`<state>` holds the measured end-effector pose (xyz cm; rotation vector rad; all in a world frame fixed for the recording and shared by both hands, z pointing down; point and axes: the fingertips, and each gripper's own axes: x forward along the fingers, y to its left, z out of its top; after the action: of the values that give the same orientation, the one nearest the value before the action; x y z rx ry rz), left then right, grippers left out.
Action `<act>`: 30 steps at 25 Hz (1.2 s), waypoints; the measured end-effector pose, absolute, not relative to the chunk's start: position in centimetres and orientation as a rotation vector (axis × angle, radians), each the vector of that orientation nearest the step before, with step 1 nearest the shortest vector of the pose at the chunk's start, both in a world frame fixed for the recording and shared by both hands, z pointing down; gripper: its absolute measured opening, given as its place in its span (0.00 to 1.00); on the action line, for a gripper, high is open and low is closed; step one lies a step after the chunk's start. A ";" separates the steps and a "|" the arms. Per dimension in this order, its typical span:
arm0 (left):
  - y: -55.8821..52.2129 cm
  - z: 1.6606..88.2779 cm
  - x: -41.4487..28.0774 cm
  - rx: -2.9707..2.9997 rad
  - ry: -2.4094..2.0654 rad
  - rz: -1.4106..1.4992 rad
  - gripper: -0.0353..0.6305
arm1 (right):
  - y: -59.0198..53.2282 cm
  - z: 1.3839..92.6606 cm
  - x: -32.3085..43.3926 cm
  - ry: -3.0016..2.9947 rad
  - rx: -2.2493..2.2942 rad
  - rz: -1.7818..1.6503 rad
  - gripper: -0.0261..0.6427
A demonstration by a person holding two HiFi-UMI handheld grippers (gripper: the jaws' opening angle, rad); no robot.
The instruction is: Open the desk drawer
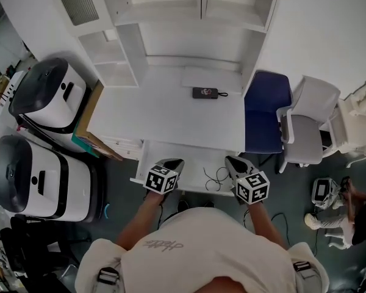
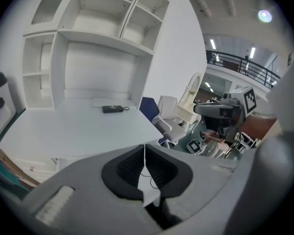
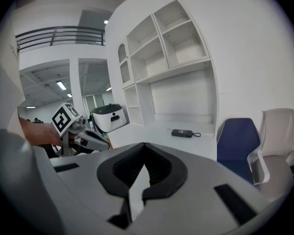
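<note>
Seems largely done, judging from the head view. Finds the drawer pulled out from under the desk, directly beneath both grippers, with a thin cable lying in it between them. Cannot tell whether fully out; at most a short further pull left.

Shows the left gripper closed, tips meeting on nothing, and the right gripper likewise closed and empty, neither hooked on the drawer front.

Only from the head view reads the drawer's place. From the two gripper views gets the meeting tips clearly, left and right, plus a small black device far ahead on the desk, but hardly a sliver of the drawer below the jaws.
</note>
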<state>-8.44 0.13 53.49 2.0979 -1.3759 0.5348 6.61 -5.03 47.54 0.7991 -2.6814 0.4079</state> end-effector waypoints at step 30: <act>-8.2 26.5 -9.8 2.566 -1.735 0.251 0.08 | -10.1 26.7 4.6 -2.960 0.817 -0.035 0.04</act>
<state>-9.79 -8.21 26.51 2.5659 -1.7352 0.2513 4.62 -10.13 26.74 0.8175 -2.9604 -0.0351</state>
